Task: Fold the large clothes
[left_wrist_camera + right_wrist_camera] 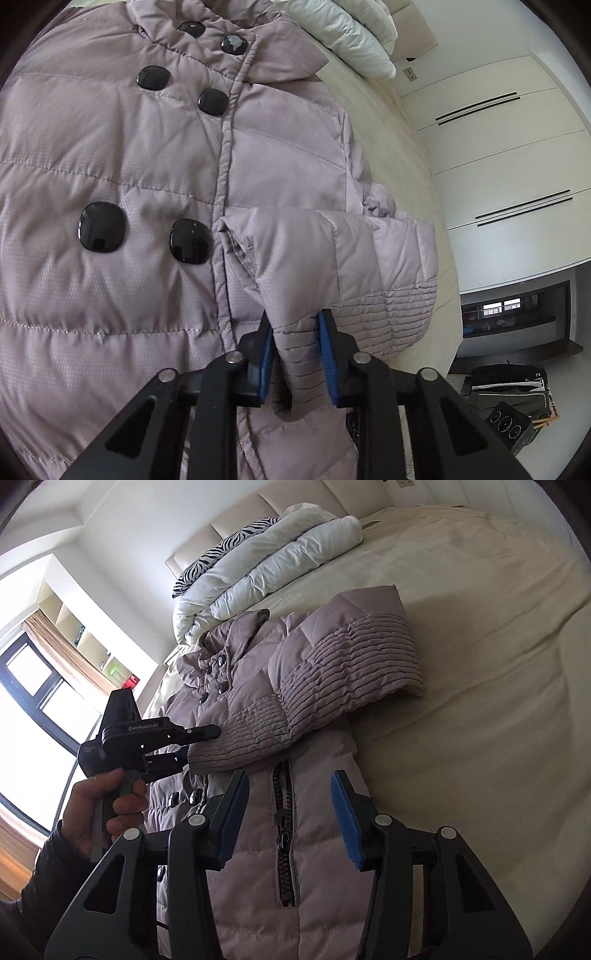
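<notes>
My left gripper [296, 328] pinched the puffy, slippery mauve quilted coat's [110, 177] ribbed cuff [369, 325], its firmest handhold; right gripper [288, 812] hung open.

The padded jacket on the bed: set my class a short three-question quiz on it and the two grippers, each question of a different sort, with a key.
1. True or false: the left gripper is clamped on the ribbed cuff of a sleeve.
2. What lies between the right gripper's blue pads? A) a black button B) the front of the jacket with its zipper C) the white duvet
3. Fill in: both sleeves are folded across the jacket's ____.

Key
1. True; its pads pinch the cuff.
2. B; the pads stand apart over it and grip nothing.
3. Front.
</notes>
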Action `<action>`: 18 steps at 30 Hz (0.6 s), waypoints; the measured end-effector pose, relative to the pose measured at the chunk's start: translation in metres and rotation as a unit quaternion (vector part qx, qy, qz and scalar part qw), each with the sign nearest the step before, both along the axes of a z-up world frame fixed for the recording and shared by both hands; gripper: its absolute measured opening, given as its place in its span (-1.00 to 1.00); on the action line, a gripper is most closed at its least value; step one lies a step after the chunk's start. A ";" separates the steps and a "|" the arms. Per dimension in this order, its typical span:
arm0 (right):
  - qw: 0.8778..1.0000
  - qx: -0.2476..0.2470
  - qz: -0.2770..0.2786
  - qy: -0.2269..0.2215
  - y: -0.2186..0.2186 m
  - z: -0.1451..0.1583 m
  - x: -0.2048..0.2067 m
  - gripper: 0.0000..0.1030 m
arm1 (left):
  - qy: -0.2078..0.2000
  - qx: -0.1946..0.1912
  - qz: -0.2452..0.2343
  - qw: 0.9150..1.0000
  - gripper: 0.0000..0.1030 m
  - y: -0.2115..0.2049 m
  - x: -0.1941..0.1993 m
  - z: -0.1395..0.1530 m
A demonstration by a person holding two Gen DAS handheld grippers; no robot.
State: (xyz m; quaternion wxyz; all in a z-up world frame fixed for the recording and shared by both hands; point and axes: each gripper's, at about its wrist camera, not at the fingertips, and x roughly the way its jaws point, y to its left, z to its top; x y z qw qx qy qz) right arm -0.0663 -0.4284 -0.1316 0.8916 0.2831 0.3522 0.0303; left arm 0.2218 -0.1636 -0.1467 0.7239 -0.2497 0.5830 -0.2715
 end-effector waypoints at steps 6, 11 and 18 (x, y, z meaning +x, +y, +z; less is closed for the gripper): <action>1.000 0.019 0.005 0.001 -0.004 0.002 0.007 -0.14 | -0.050 -0.010 0.021 0.998 -0.67 0.034 0.016 0.046; 0.997 0.077 -0.003 -0.012 -0.021 0.008 0.030 -0.11 | -0.108 -0.019 0.085 0.990 -0.67 0.096 0.045 0.106; 0.959 0.279 -0.027 -0.046 -0.040 -0.015 0.098 0.24 | -0.161 -0.031 0.148 0.975 -0.68 0.173 0.055 0.161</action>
